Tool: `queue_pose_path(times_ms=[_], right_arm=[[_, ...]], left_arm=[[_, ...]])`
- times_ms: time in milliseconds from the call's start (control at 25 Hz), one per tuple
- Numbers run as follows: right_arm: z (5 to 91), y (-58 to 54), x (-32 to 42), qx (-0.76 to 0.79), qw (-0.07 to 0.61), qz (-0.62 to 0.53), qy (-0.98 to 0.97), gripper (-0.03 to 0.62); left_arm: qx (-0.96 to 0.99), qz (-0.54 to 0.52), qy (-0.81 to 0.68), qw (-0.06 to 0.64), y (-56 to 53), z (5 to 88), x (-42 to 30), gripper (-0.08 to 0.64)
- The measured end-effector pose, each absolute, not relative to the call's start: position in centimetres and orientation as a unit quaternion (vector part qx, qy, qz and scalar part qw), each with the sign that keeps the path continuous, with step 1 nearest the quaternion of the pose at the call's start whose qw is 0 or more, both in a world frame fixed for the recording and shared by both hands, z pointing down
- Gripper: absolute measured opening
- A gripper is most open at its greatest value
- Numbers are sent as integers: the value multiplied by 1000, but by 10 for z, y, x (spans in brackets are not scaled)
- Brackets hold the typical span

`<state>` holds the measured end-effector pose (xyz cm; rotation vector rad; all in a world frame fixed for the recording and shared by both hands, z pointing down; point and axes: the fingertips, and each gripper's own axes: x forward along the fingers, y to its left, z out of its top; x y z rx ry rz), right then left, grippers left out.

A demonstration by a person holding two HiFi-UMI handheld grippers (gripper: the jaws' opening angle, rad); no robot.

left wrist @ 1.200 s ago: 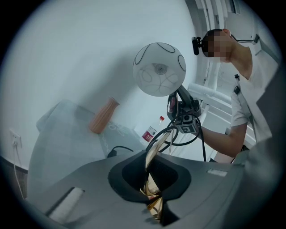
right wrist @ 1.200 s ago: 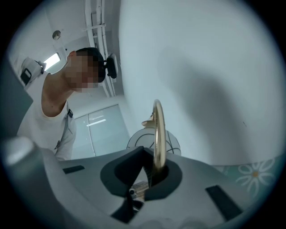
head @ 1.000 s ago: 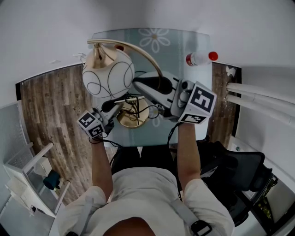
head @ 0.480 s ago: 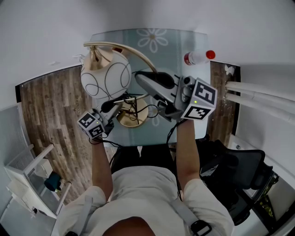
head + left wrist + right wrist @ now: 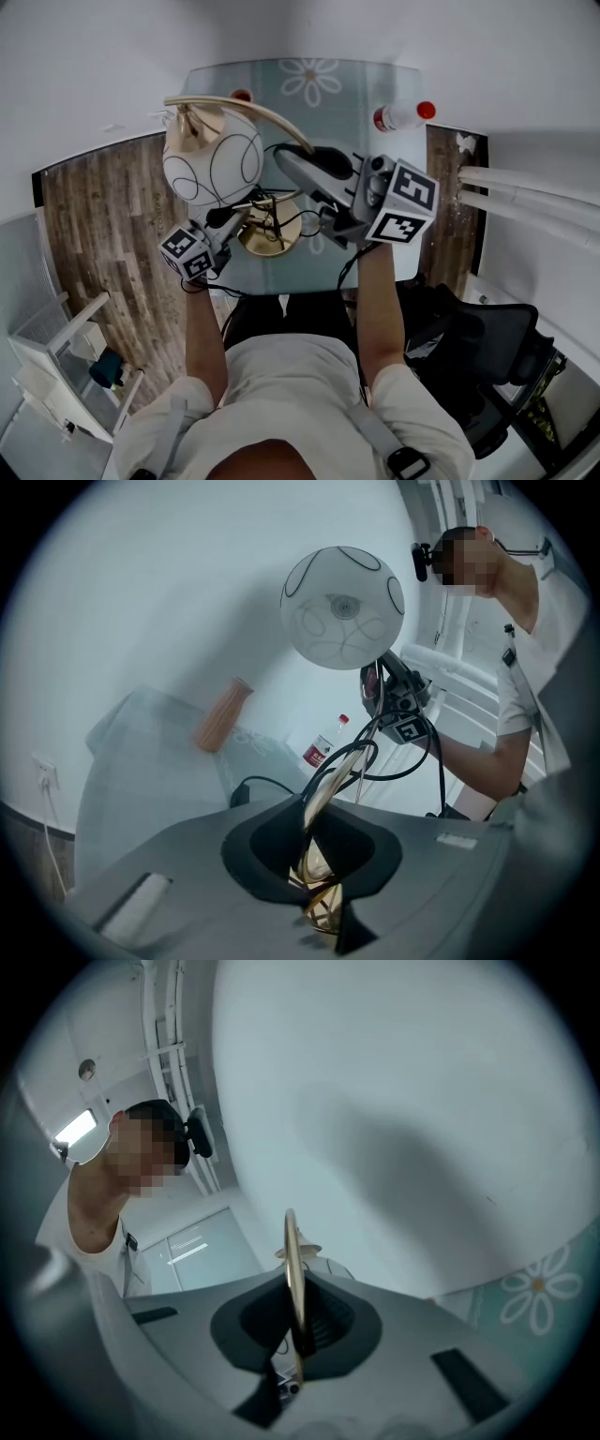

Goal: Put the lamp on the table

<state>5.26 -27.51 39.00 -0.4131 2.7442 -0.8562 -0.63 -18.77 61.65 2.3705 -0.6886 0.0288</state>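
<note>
Head view: lamp [image 5: 212, 167] base apparently on table [image 5: 370, 89], just beyond left gripper [image 5: 232, 221].
Left gripper: closed on lamp stem.
Right gripper [image 5: 284, 159]: pinching lamp's arc.
Change: shade now further from right gripper; placing nearly done.

The pale green glass-topped counter [image 5: 361, 112] bears a white daisy print [image 5: 314, 80] near its far edge. A clear plastic bottle with a red cap and red label [image 5: 403, 116] stands near the far right corner. A black cable [image 5: 251, 784] trails across the top. The round brass lamp base [image 5: 267, 236] sits over the near part; whether it touches cannot be told.
</note>
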Motion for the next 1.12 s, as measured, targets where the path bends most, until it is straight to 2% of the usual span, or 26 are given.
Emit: queue_pose_path(times_ms=[120,320,640,840,1000,1120], right_arm=[[389,-273,52,-139,117,-291,939,-2],[387,-266,50,-134,115,-285,942,-2],[388,-262,48,-136,109,-283,943,-2],[389,-261,48,-135,108,-281,944,-2],[390,-260,48,-139,106,-280,944,-2],[389,-257,48,-138,104,-279,945,-2]], left_arm=[[906,12,-266,330,-187,615,-8,25],[908,8,-266,324,-184,607,-12,120],[912,33,-285,293,-182,594,-21,143],[910,1,-299,286,-185,574,-31,173],[918,-2,-296,264,-183,556,-32,149],[923,-11,-296,245,-181,538,-32,84]])
